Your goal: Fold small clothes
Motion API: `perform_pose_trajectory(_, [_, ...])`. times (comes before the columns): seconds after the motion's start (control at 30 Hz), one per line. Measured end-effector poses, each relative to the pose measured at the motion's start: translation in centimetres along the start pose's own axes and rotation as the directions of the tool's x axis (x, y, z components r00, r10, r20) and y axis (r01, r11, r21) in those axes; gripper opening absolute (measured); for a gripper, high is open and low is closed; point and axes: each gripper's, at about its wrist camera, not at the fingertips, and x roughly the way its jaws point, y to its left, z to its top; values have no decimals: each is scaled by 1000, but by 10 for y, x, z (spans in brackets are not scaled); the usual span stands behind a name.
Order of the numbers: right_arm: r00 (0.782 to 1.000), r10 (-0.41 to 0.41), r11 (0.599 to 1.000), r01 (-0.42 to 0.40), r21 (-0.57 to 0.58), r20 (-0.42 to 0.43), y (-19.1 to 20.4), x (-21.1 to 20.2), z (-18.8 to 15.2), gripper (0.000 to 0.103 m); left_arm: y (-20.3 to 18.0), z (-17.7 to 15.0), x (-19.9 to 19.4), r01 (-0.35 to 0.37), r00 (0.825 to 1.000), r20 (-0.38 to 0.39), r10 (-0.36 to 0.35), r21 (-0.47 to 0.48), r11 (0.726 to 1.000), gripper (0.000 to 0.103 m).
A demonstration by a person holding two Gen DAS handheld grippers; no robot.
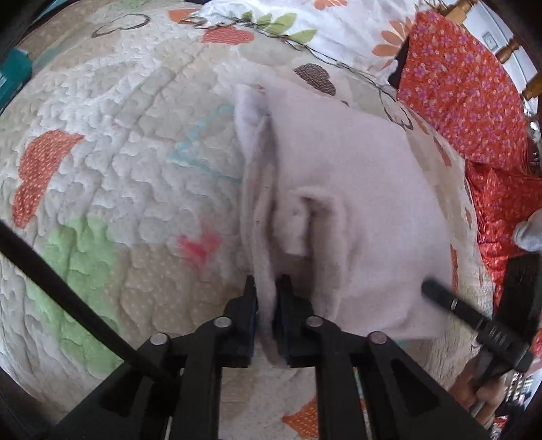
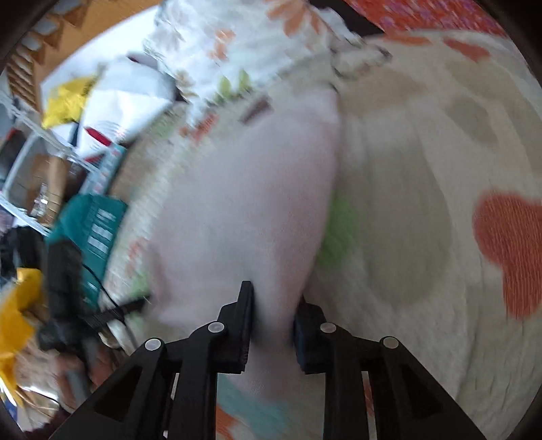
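Note:
A small pale pink garment [image 1: 355, 189] lies on a quilted bedspread [image 1: 118, 142], its left edge bunched into layered folds. My left gripper [image 1: 267, 287] is shut on that bunched near edge. In the right wrist view the same pale pink garment [image 2: 244, 210] stretches away from my right gripper [image 2: 274, 298], which is shut on its near edge. That view is motion-blurred. The right gripper's finger [image 1: 474, 314] also shows at the lower right of the left wrist view, next to the garment's corner.
An orange floral cloth [image 1: 464, 98] lies at the right of the bed, a white flowered sheet [image 1: 305, 27] at the far end. A teal box [image 2: 95, 223], shelves and clutter [image 2: 50, 152] stand beyond the bed's left edge in the right wrist view.

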Motion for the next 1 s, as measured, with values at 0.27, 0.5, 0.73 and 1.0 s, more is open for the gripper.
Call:
perform_pose_trajectory(0.27, [992,-30,998,37,-56,124,12,-45,-10,34,46,-1,-18,-85,995,47,93,-146,986,0])
perform_pose_trajectory(0.5, [983,-28,984,59,-171,179,73,-48,4,34,32,-21,-74,-104,968,218,126,-109,989,60])
perform_pose_trajectory(0.73, [999,-43,959,40,-279,-5,138,68,16,34,27,-28,-118,-317,837,446,317,-78,945,78])
perform_pose_trajectory(1.0, [977,92,974,-128,-187,-192,149,123,13,36,43,-24,-155,-355,711,591,382,-167,920,93])
